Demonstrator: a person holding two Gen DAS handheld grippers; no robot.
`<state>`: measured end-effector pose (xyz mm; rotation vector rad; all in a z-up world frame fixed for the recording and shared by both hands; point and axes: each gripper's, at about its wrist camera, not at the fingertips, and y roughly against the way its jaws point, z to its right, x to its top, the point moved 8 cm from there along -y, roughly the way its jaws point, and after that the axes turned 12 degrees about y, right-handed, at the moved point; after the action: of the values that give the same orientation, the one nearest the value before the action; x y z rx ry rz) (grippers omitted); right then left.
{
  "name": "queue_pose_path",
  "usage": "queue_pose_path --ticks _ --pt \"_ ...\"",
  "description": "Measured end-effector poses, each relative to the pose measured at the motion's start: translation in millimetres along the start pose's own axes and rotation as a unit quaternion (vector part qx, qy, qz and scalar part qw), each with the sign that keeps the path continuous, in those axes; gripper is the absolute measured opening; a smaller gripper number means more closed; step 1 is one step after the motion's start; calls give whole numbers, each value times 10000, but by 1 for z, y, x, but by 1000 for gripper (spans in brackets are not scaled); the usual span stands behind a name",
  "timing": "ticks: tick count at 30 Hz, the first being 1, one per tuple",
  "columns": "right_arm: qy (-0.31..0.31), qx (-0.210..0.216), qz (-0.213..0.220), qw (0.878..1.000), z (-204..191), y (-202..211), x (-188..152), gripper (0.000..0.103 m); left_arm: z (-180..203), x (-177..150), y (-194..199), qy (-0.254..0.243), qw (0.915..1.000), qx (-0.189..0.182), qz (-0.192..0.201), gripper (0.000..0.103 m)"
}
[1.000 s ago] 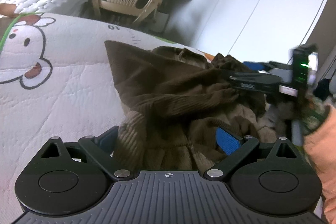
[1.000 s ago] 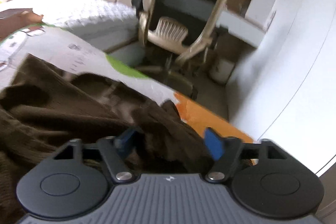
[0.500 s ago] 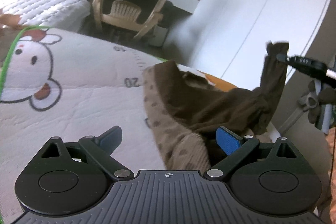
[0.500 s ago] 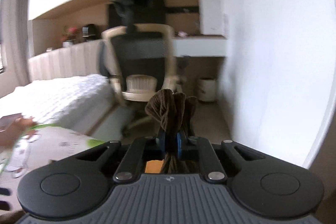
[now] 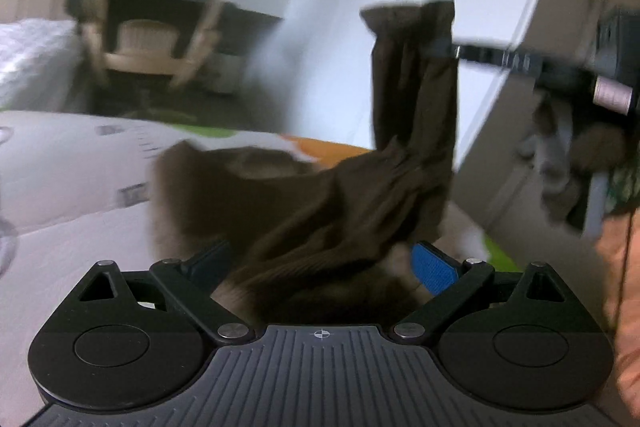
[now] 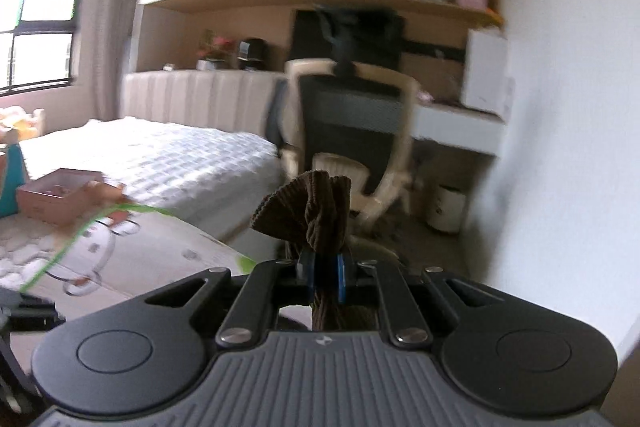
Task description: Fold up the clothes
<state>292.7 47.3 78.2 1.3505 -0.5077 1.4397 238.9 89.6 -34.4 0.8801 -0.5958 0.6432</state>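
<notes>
While the right tongs point(image 6: 325, 277) are clenching a bunched corner of the brown corduroy garment point(image 5: 320, 211), the left tongs point(image 5: 324, 263) are gaping around it; that small pinch may be slipping.

Each hand-held gripper point(image 6: 324, 277) has a ribbed grey body. Black linkage arms carry silver screws and blue pads point(image 5: 434, 267).

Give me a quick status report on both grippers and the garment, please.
Right gripper shut on brown corduroy garment, one end lifted high. Left gripper open, fabric lying between its fingers, not pinched. Rest of the garment trails to the printed mat. Nothing in the way.
</notes>
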Motion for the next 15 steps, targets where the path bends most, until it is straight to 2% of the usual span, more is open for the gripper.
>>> queue_pose_path --ticks 3,5,6,8,11,15 --pt "-352 -269 -177 9989 31 4 -34 10 2 18 -32 205 9991 -301 -223 99" --pt "-617 -405 -265 9969 51 8 -55 10 -5 25 -52 460 9978 -294 -381 99" --pt "-729 -481 -311 9957 61 9 -65 10 -14 27 -61 644 9964 -192 -507 99" --pt "-969 -603 -389 9927 79 11 -84 10 -39 26 -70 949 9930 263 -653 99" --pt "-1378 -634 -348 9878 98 18 -103 10 -84 23 -66 1153 9874 869 -652 99" --pt "-1594 -392 -74 9864 98 24 -94 10 -126 23 -40 1215 9811 1432 -470 99"
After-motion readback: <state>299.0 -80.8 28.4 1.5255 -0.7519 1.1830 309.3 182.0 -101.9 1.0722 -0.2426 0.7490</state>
